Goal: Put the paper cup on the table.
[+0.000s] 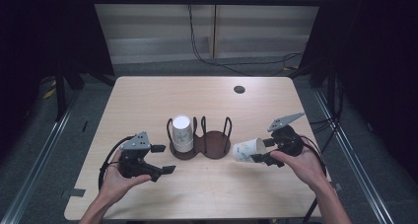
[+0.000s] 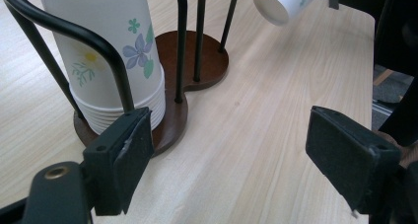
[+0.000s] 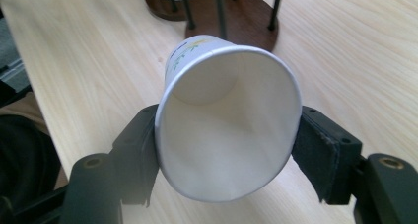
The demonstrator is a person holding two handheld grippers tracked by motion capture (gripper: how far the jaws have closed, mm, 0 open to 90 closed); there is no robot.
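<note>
Squeezing paper cup [image 3: 226, 120], right tongs [image 1: 266, 150] hide its sides; left tongs [image 2: 236, 160] wide, empty.

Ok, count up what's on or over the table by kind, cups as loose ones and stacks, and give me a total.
Loose paper cup, held by the right gripper: 1
Stack of paper cups in the holder's left bay: 1
Wooden cup holder with wire posts: 1
Grippers, counting the left gripper: 2
Total: 5

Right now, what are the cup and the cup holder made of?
The cup looks like thin matte white paper, with a rolled rim and printed flowers. The cup holder seems to be dark glossy wood at its base, with bent black metal rods rising from it.
</note>
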